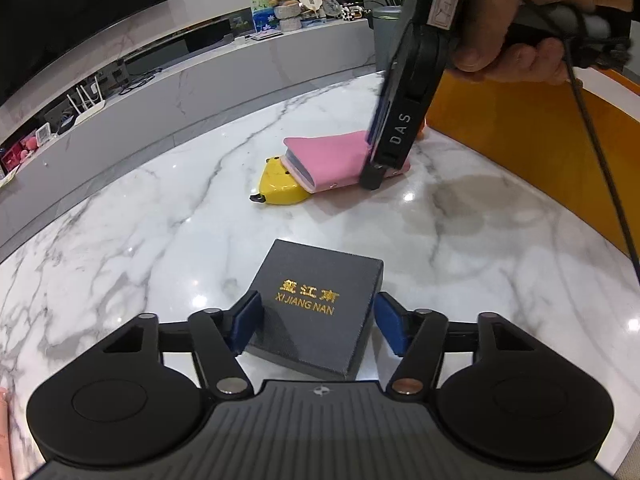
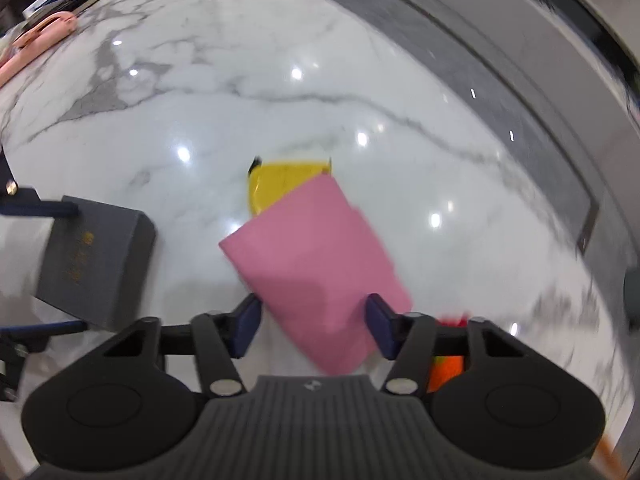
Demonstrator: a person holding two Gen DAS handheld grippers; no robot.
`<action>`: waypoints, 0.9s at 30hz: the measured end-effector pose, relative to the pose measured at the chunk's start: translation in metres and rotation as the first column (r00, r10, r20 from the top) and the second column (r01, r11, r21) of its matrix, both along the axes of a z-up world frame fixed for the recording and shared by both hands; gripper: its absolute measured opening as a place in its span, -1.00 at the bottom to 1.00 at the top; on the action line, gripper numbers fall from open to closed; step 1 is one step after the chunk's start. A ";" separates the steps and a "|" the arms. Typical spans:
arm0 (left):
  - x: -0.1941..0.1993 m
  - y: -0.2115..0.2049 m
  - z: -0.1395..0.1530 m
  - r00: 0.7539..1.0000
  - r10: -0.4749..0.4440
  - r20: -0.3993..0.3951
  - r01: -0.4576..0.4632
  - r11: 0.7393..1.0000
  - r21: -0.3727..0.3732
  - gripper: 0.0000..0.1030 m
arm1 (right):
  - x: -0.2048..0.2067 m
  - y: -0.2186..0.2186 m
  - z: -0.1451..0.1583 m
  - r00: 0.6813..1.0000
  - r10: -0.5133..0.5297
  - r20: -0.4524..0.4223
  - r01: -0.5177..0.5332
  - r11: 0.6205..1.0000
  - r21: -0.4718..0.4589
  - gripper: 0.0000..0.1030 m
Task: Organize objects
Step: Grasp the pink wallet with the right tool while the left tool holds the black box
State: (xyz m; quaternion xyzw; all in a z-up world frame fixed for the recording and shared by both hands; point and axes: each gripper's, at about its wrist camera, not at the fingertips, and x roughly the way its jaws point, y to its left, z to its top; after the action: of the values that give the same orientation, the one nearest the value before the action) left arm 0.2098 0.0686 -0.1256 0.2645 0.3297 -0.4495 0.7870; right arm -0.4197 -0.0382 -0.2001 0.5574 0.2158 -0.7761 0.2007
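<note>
One grey box (image 1: 320, 312) (gold lettering on its lid) sits near on the marble table (image 1: 140, 220), gripped by the left gripper (image 1: 316, 324). Farther off, one pink pouch (image 1: 340, 160) lies across one yellow object (image 1: 280, 188); the right gripper (image 2: 312, 324) brackets the pouch, contact unclear.

Quick count of what's out on the white marble bench (image 1: 120, 216): one dark grey square box with gold lettering (image 1: 320, 304), one pink wallet-like pouch (image 1: 332, 160), and one yellow plastic gadget (image 1: 280, 188) tucked under the pouch's end. Two black grippers total, the left gripper (image 1: 316, 324) and the right gripper (image 2: 312, 324). Off at the far edge there's one pale pink handled thing (image 2: 44, 32), too blurry to name.
</note>
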 end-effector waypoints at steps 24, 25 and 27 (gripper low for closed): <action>0.021 -0.010 -0.016 0.994 -0.100 0.051 0.101 0.995 -0.010 0.82 | -0.027 -0.006 -0.015 0.964 0.265 0.026 -0.265 0.964 0.020 0.73; 0.024 -0.010 -0.017 0.994 -0.099 0.035 0.100 0.995 -0.020 0.83 | -0.030 -0.005 -0.017 0.964 0.261 0.041 -0.261 0.965 0.001 0.72; 0.029 -0.009 -0.018 0.994 -0.106 0.005 0.106 0.994 -0.031 0.85 | -0.031 -0.005 -0.020 0.963 0.266 0.048 -0.266 0.964 -0.015 0.74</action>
State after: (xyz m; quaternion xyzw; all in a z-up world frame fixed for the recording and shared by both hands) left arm 0.2390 0.0597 -0.1434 0.2700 0.3068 -0.4954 0.7665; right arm -0.4511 -0.0428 -0.2202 0.5416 0.2804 -0.7291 0.3107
